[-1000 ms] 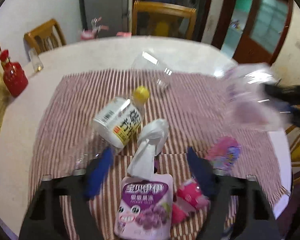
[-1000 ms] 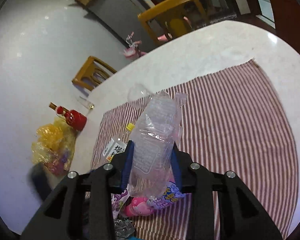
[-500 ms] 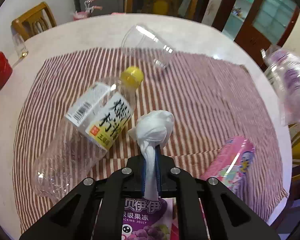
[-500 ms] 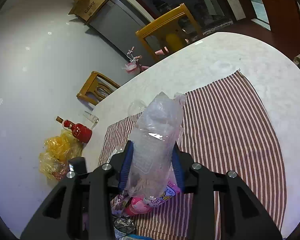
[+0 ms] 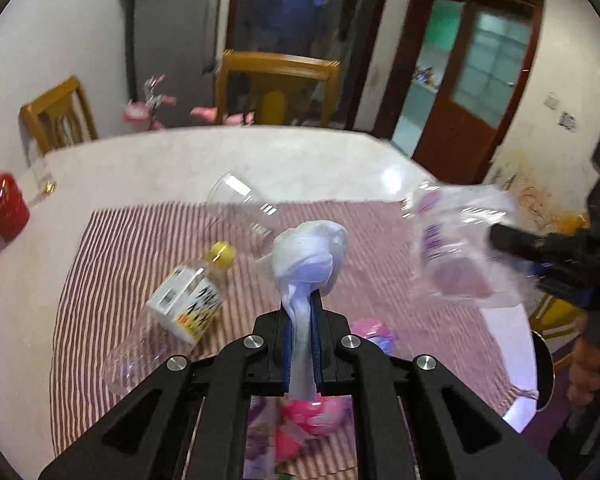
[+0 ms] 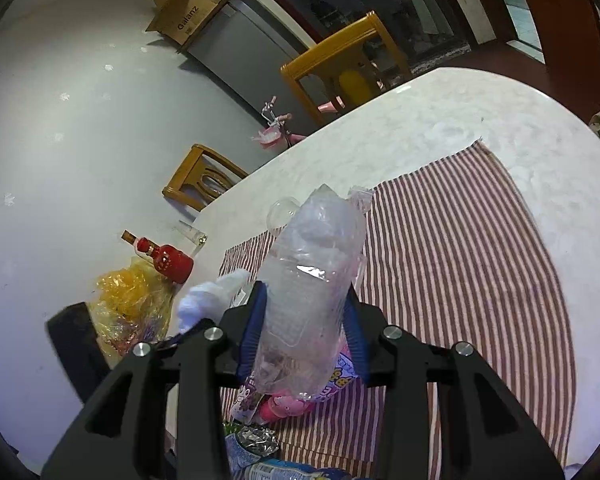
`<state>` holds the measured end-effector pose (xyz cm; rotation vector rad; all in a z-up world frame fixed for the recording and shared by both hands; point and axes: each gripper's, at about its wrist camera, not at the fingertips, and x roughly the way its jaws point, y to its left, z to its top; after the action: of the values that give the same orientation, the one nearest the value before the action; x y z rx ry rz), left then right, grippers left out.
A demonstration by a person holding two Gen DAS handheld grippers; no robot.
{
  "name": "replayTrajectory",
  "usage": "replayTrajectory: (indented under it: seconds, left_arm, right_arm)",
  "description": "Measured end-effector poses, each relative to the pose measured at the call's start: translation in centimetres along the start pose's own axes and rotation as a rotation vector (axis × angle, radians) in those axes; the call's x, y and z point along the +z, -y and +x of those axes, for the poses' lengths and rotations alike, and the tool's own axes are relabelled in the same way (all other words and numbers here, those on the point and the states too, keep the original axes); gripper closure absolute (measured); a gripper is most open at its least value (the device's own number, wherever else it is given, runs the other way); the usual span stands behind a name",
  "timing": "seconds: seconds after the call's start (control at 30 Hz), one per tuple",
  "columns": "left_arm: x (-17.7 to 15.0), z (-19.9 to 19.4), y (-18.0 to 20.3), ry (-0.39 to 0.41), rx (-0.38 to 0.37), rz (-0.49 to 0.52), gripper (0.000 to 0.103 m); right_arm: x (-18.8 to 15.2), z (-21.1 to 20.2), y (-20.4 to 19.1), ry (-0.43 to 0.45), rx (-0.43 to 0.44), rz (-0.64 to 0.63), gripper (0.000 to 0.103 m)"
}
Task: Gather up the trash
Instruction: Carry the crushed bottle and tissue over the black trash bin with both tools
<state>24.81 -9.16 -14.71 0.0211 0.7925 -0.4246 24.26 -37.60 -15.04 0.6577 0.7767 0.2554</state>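
Note:
My left gripper [image 5: 301, 312] is shut on a crumpled white tissue [image 5: 310, 256], held up above the striped cloth [image 5: 140, 248]. My right gripper [image 6: 306, 312] is shut on a crushed clear plastic bottle [image 6: 312, 280]; that bottle [image 5: 456, 240] also shows blurred at the right of the left wrist view. On the cloth lie a clear bottle with a yellow cap [image 5: 180, 304], a tipped clear plastic cup [image 5: 240, 204], and pink and purple snack wrappers [image 5: 300, 420] just under the left gripper. The tissue [image 6: 214, 292] shows left of the right gripper.
A red bottle [image 5: 4, 204] and a small glass [image 5: 42, 176] stand at the table's left edge beside a yellow plastic bag [image 6: 132, 300]. Wooden chairs [image 5: 276, 88] ring the round table [image 5: 180, 160]. More wrappers and a bottle [image 6: 260, 452] lie near the front edge.
The left gripper closed on the tissue lying over the purple pouch and lifted it off the table. The right gripper drifted a little sideways with the crushed bottle still held.

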Motion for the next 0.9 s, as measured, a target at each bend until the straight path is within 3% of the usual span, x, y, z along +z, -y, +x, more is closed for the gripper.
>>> replayTrajectory:
  seconds: [0.13, 0.27, 0.4, 0.57, 0.7, 0.9]
  left_arm:
    - [0.6, -2.1, 3.7, 0.084, -0.047, 0.064, 0.096]
    - [0.8, -3.3, 8.5, 0.132, -0.129, 0.152, 0.096]
    - [0.6, -3.2, 14.6, 0.147, -0.248, 0.247, 0.096]
    - [-0.2, -2.8, 23.1, 0.158, -0.416, 0.357, 0.096]
    - [-1.9, -2.2, 30.0, 0.146, -0.548, 0.448, 0.096]
    - [-5.2, -1.7, 36.8, 0.090, -0.644, 0.558, 0.096]
  right_arm:
    - [-0.2, -3.1, 0.8, 0.059, -0.027, 0.003, 0.066]
    - [-1.0, -8.3, 2.9, 0.156, -0.126, 0.016, 0.066]
    - [-2.6, -15.3, 6.8, 0.267, -0.298, 0.060, 0.066]
    - [-6.5, -25.1, 13.8, 0.393, -0.590, 0.193, 0.066]
    - [-10.1, -30.4, 18.9, 0.438, -0.746, 0.327, 0.066]
    - [-13.4, -32.3, 24.5, 0.430, -0.818, 0.459, 0.066]
